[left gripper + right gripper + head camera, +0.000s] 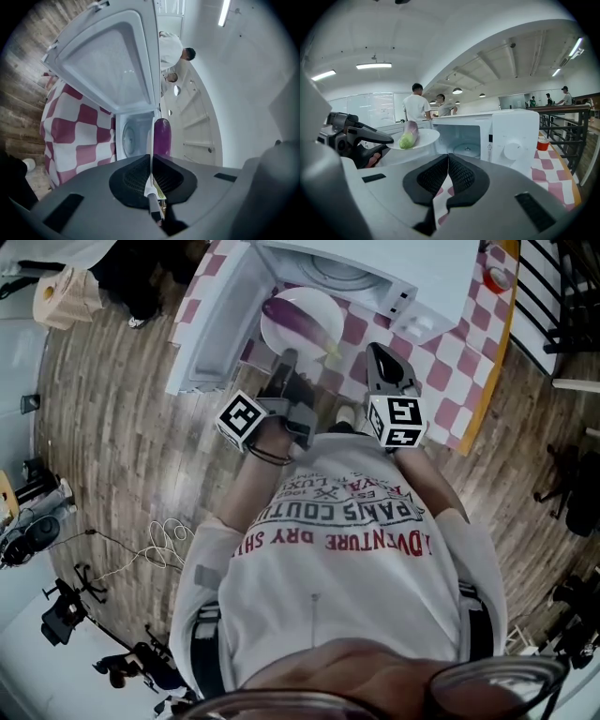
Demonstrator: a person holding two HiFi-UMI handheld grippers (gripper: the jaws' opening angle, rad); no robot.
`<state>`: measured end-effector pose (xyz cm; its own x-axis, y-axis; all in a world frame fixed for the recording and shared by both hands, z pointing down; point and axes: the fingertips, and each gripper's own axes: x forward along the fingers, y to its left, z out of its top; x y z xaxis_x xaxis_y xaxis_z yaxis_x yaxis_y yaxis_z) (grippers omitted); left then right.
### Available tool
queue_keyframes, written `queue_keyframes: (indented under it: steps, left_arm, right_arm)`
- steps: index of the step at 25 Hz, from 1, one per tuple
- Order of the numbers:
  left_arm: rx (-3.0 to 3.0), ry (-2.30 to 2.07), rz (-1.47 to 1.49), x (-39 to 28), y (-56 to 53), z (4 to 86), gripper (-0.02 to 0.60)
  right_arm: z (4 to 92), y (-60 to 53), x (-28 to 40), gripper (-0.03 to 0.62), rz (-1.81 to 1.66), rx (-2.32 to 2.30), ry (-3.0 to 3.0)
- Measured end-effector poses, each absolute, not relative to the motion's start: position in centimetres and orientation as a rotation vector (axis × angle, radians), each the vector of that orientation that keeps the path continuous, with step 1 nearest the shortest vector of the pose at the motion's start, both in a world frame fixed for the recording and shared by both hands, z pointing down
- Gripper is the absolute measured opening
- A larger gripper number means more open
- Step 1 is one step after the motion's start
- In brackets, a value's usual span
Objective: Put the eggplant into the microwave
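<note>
A purple eggplant with a green end lies on a white plate. My left gripper is shut on the plate's near rim and holds it level in front of the open white microwave. In the left gripper view the plate shows edge-on between the pads, with the eggplant to its right and the microwave cavity behind. In the right gripper view, the eggplant rests on the plate left of the cavity and its turntable. My right gripper is shut and holds nothing.
The microwave door swings open to the left. The table wears a red-and-white checked cloth, with a small red cup at its right edge. A black railing stands to the right. People stand in the background.
</note>
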<state>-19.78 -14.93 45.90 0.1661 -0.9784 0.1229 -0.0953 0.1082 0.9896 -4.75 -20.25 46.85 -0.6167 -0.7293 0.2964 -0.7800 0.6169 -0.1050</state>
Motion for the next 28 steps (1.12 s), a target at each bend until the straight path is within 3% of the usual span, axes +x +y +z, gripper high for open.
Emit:
queue_keyframes:
  steps: [28]
  left_arm:
    - [1.363,-1.006,-0.619,-18.5,-29.5,54.9,0.035]
  right_arm:
    - [50.3,-29.3,-5.3,0.028,0.463,1.619,-2.339]
